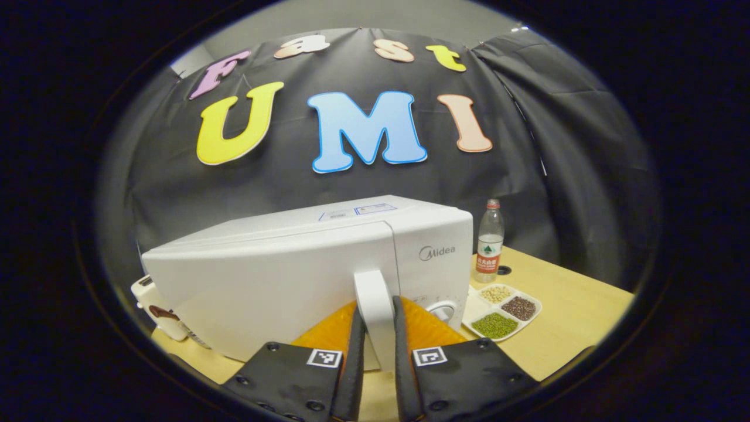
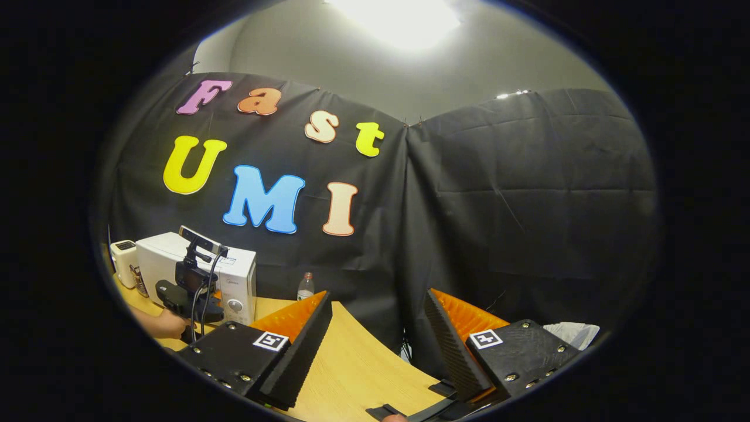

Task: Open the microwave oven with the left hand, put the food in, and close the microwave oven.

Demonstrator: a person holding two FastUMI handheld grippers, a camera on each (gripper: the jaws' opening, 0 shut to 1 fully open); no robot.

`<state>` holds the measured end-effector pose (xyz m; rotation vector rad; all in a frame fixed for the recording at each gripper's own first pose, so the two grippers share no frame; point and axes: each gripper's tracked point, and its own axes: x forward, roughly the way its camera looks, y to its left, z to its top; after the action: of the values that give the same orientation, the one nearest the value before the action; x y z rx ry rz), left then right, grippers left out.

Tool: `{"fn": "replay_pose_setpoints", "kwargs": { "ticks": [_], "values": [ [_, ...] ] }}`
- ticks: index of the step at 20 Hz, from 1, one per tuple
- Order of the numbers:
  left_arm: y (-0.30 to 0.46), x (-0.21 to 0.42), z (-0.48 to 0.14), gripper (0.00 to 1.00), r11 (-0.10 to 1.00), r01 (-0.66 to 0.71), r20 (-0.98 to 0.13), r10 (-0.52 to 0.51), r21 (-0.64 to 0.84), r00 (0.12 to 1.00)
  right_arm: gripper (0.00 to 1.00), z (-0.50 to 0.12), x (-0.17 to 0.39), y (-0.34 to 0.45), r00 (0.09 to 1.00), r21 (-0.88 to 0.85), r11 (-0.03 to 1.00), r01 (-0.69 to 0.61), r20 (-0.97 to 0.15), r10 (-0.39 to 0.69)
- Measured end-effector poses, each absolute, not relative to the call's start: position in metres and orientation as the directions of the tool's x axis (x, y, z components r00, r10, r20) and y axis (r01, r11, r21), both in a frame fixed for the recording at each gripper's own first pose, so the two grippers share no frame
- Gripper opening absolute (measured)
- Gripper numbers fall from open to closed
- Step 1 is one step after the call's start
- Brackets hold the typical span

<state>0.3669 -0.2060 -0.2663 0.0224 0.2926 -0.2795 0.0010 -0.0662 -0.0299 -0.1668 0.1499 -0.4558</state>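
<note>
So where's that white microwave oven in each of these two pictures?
Left gripper view: the white microwave oven is centre, close up, door handle between the jaws.
Right gripper view: far lower left, small.
Shared landmark: clear plastic water bottle to its right.

The microwave's handle [image 1: 375, 310] hides its lower end between the left claw [image 1: 375, 375]; a cream appliance [image 1: 153, 308] sits half-hidden behind the microwave [image 1: 281, 269].

Left gripper [image 1: 375, 351] jaws clamped close together; right gripper [image 2: 375, 340] jaws spread wide apart.
</note>
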Motion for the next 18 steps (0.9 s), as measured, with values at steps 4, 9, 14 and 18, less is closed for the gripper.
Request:
{"fn": "replay_pose_setpoints", "kwargs": {
  "ticks": [4,9,14,18],
  "values": [
    [-0.205,0.365,-0.266,0.15,0.96,0.278,-0.301,-0.276,-0.038,0.913,0.96,-0.03,0.003,-0.06,0.902,-0.199,0.899,0.391,-0.112,-0.417],
    [-0.191,0.322,-0.256,0.16,0.968,0.246,-0.288,-0.251,-0.054,0.924,0.96,-0.025,0.013,-0.054,0.936,-0.175,0.934,0.311,-0.115,-0.333],
    [-0.173,0.282,-0.257,0.12,0.963,0.263,-0.304,-0.269,-0.062,0.914,0.96,-0.013,0.027,-0.047,0.97,-0.125,0.968,0.217,-0.079,-0.228],
    [-0.154,0.25,-0.253,0.12,0.971,0.234,-0.317,-0.239,-0.053,0.918,0.96,-0.017,0.023,-0.043,0.988,-0.091,0.987,0.132,-0.073,-0.138]
  ]
}}
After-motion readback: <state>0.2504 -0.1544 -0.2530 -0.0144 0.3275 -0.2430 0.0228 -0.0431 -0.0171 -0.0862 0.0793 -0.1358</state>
